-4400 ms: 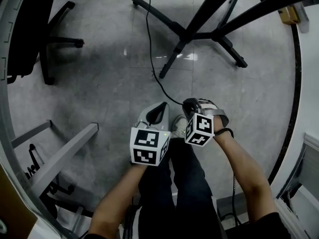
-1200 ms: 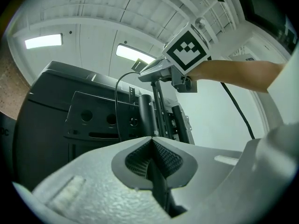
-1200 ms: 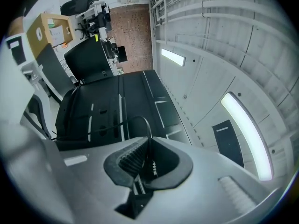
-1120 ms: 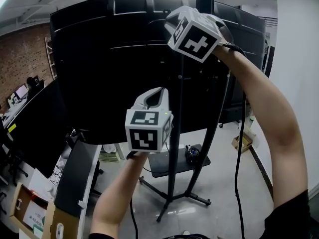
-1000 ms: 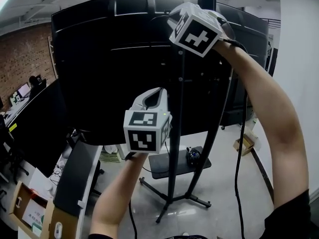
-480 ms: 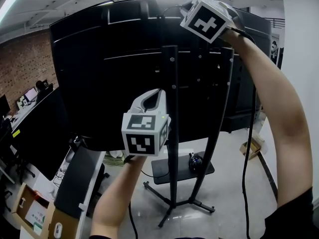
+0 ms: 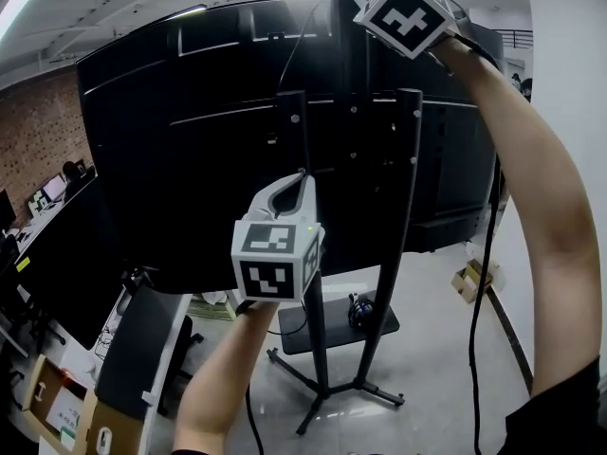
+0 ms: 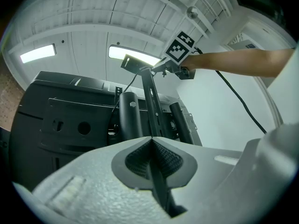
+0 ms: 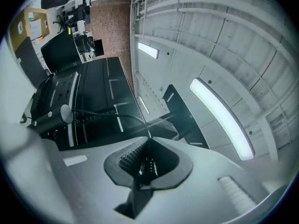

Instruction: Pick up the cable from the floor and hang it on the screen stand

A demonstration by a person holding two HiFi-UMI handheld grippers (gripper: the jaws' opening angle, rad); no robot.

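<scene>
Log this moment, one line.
right gripper: raised at screen stand top, jaws shut on cable | left gripper: lower, jaws shut, empty | cable: trails down beside right arm

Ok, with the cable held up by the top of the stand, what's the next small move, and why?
Probably carry the right gripper over the stand top and lower it, so the cable drapes across before letting go. Its jaws are clamped on the cable, which hangs down beside the arm, and it doesn't appear to rest on the stand yet.
</scene>
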